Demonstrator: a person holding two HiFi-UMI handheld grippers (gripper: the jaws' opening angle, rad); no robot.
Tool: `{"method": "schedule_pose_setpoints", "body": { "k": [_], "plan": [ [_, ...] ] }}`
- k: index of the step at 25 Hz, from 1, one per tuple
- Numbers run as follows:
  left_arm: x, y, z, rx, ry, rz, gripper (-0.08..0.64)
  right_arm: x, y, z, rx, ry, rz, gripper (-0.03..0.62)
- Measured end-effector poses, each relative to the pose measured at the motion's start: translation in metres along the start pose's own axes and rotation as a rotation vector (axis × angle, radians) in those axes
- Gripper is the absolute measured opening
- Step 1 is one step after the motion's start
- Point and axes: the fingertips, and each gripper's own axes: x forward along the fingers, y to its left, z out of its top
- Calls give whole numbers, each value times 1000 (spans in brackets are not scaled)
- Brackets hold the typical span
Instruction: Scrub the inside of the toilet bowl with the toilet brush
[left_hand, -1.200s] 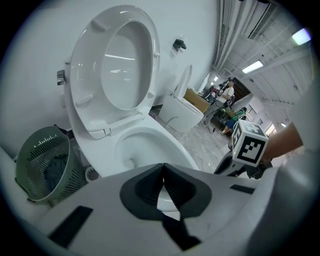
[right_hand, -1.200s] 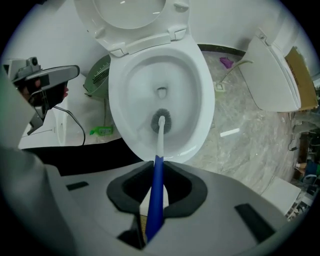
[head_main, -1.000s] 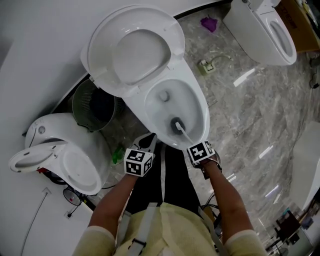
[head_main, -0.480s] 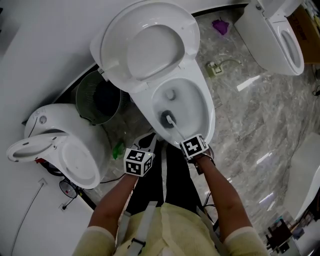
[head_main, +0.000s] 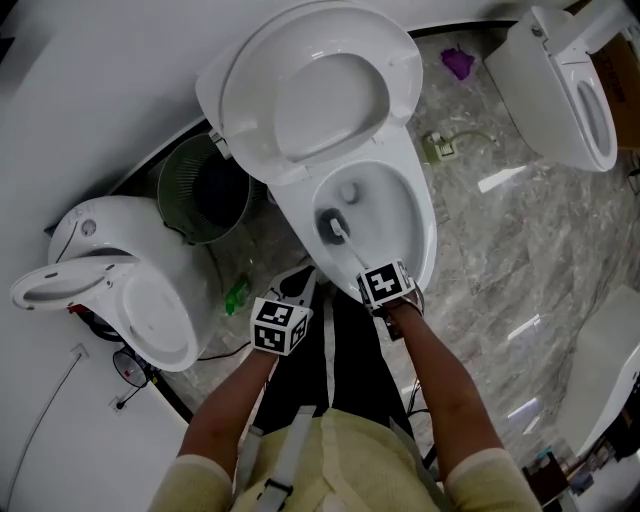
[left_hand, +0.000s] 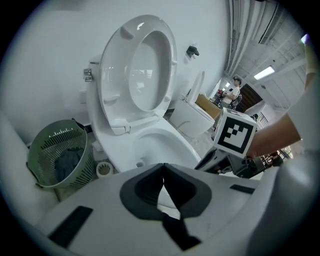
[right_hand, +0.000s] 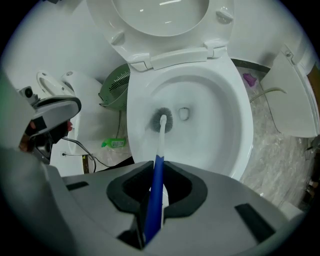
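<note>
Shifted leftward within the white ceramic toilet bowl (right_hand: 220, 130), the blue-and-white plastic toilet brush (right_hand: 159, 150) is clamped by the right gripper (right_hand: 158, 172), its handle run straight ahead to bristles (right_hand: 161, 120) seemingly pressed on the left wall; the left gripper (left_hand: 163, 180) is held closed, empty.

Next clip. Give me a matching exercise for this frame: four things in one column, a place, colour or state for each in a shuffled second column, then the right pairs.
Things
1. toilet brush
2. toilet seat
3. wastebasket
4. left gripper

States
A. shut, nothing between its jaws
B. raised upright
C. green mesh, something dark inside
D. head down in the bowl, handle clamped in the right gripper

Pairs: 1-D, 2-B, 3-C, 4-A
</note>
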Motion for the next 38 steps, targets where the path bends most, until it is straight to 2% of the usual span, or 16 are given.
{"method": "schedule_pose_setpoints", "body": {
  "k": [2,7,12,17,21,29,38],
  "plan": [
    [0,3,0,-9,-4,9,12,-2,0,0,33,23,3,72],
    [2,6,2,-18,-7,19,12,1,-2,29,35,-57,6,72],
    [4,7,6,-20,-14,23,12,-1,-5,35,61,-46,5,72],
    [5,8,11,-18,-20,27,12,-7,-7,49,64,-128,11,72],
    [6,11,15,-25,-28,34,12,-13,-11,52,39,-152,-14,72],
    [9,7,18,-8,-17,27,13,-30,-35,79,58,-246,-57,72],
    [10,1,21,23,-9,3,12,-44,-76,73,147,-256,-137,72]
  ]
}}
